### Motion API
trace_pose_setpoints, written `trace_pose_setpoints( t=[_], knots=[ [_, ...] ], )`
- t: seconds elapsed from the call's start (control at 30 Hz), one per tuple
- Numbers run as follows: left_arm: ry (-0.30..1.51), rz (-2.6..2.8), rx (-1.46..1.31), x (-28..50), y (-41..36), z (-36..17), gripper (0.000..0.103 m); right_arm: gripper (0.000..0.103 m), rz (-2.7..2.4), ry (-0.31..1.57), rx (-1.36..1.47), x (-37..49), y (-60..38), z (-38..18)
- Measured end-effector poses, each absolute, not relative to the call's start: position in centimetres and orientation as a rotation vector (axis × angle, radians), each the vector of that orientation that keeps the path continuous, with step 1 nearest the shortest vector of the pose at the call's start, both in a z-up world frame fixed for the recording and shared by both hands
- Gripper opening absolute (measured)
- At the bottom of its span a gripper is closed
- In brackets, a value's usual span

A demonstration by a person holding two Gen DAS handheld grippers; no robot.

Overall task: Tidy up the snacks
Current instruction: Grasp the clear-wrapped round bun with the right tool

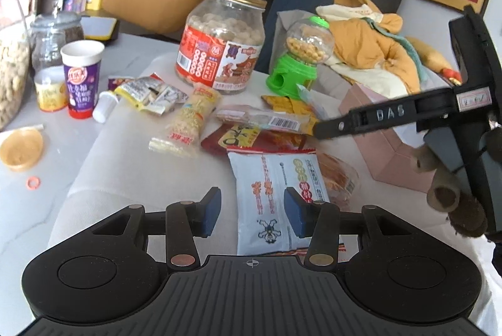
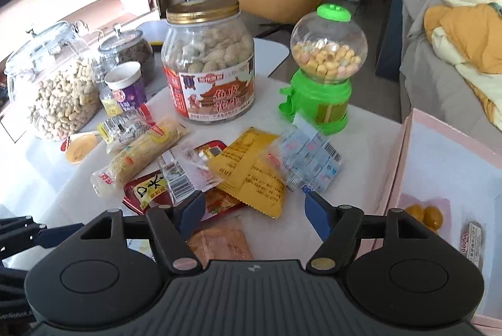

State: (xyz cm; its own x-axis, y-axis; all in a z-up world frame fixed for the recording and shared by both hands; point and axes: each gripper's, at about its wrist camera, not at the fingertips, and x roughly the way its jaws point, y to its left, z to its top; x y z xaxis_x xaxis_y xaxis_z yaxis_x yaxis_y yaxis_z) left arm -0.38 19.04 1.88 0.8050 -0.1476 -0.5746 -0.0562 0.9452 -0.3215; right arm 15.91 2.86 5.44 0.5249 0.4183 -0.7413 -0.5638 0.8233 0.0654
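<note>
Snack packets lie in a loose pile on the white table. My left gripper (image 1: 252, 210) is open above a white and blue packet (image 1: 269, 194). My right gripper (image 2: 255, 207) is open over a yellow packet (image 2: 251, 169) and a red packet (image 2: 147, 188), touching neither. It also shows in the left wrist view as a black arm (image 1: 376, 116) reaching in from the right. A pink box (image 2: 439, 166) at the right holds yellow sweets (image 2: 423, 215) and a small bar (image 2: 472, 242). A noodle packet (image 2: 138, 154) and a light blue packet (image 2: 313, 157) lie in the pile.
A large jar with a gold lid (image 2: 208, 60) and a green candy dispenser (image 2: 323, 69) stand behind the pile. Glass jars of peanuts (image 2: 53, 85) and a purple cup (image 2: 125, 86) stand at the left. A yellow lid (image 1: 20, 149) lies at the left.
</note>
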Motion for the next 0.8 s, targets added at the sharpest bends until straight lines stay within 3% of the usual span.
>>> trace_pose_setpoints(
  t=[0.1,0.13,0.17,0.27,0.63,0.7,0.8],
  knots=[
    [0.631,-0.049,-0.349,-0.6,19.4,1.7,0.049,0.071,0.617,0.882,-0.199,15.6,3.1,4.3],
    [0.631,-0.047,-0.351,-0.6,19.5,1.6,0.049,0.066,0.616,0.897,-0.209,15.3,3.1,3.9],
    [0.632,-0.044,-0.354,-0.6,19.6,1.6,0.050,0.054,0.620,0.906,-0.213,15.0,3.0,3.6],
    [0.642,-0.048,-0.370,-0.3,19.6,1.4,0.050,0.044,0.654,0.931,-0.177,14.0,1.6,3.4],
    [0.697,-0.044,-0.192,1.7,14.9,2.3,0.051,0.042,0.633,0.902,-0.183,10.3,-3.4,3.2],
    [0.705,-0.046,-0.155,1.9,14.1,2.3,0.053,0.046,0.623,0.869,-0.204,9.7,-3.6,3.4],
    [0.713,-0.046,-0.144,2.0,13.8,2.4,0.054,0.073,0.635,0.830,-0.200,9.4,-3.6,3.6]
  ],
)
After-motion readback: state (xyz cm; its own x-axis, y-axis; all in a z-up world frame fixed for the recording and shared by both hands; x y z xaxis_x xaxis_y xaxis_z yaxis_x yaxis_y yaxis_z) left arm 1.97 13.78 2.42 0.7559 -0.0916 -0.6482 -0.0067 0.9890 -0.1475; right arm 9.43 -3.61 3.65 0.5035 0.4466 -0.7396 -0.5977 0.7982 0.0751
